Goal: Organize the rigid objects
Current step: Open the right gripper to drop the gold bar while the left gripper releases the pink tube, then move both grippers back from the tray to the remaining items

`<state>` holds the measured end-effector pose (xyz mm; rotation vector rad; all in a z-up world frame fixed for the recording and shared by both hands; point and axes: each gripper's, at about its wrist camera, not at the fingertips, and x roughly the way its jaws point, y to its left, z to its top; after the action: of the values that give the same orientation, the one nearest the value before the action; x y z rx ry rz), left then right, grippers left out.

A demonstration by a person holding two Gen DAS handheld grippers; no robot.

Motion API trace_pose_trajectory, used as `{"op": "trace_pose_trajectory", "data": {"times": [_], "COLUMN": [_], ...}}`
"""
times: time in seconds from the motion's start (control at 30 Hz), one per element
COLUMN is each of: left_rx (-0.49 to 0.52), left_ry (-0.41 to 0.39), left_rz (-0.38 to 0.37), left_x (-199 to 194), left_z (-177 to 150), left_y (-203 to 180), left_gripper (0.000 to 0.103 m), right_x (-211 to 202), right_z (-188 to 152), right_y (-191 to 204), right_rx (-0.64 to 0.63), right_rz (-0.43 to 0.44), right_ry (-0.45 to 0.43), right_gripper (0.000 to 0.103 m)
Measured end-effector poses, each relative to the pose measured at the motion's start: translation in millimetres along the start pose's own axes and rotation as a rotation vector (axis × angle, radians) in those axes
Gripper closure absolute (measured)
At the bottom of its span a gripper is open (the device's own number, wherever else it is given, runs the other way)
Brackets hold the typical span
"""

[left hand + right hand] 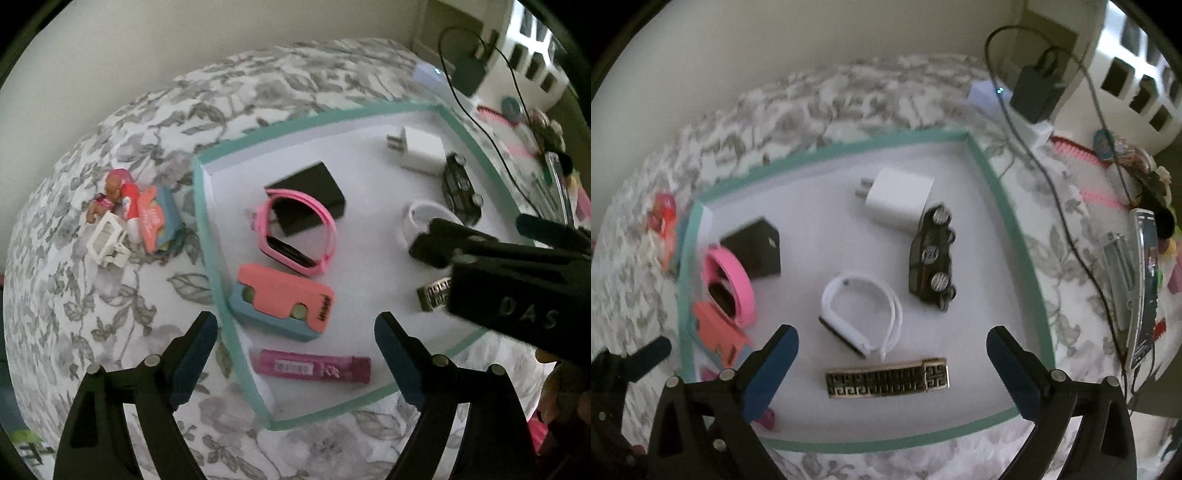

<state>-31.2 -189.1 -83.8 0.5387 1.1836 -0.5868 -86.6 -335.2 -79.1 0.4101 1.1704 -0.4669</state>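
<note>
Floral bedding [110,302] carried a teal-rimmed tray [207,236] gathering the rigid things: pink watch [295,229], patterned metal bar [888,377], probably a clip. Both tools, left [295,354] and right [892,369], hung wide open, empty.

Both the left gripper [295,356] and right gripper [892,363] are showing black frames, blue finger pads, silver screws.

tray [991,177]: white, teal rim
bedspread [110,295]: white, grey leaf print
watch [317,214]: pink
charger [899,199]: white
clip [888,378]: gold-black key pattern
</note>
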Motion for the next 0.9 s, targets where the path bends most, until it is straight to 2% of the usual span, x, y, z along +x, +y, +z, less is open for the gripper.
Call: {"op": "trace_pose_trajectory", "data": {"times": [0.17, 0.37, 0.5, 0.67, 0.9], "left_rx": [-0.097, -0.316, -0.448, -0.572, -0.689], "left_ry": [-0.024, -0.077, -0.117, -0.13, -0.119], "left_rz": [-0.022, 0.021, 0.049, 0.094, 0.058], "left_x": [-8.2, -21.9, -31.6, -34.6, -25.2], "left_z": [4.9, 6.6, -3.7, -17.3, -25.7], "left_y": [23.1, 87.7, 135.5, 183.8, 223.0], "left_gripper": [0.015, 0.015, 0.015, 0.015, 0.015], "right_x": [-5.4, -5.5, -8.3, -13.3, -24.3], "right_z": [4.9, 2.0, 1.7, 6.5, 20.0], "right_y": [-8.8, -8.4, 7.6, 30.5, 69.8], "right_rx": [0.064, 0.063, 0.013, -0.015, -0.06], "right_rz": [0.013, 0.022, 0.045, 0.143, 0.206], "right_ry": [-0.036, -0.032, -0.04, -0.047, -0.094], "right_gripper": [0.0, 0.0, 0.0, 0.0, 0.0]}}
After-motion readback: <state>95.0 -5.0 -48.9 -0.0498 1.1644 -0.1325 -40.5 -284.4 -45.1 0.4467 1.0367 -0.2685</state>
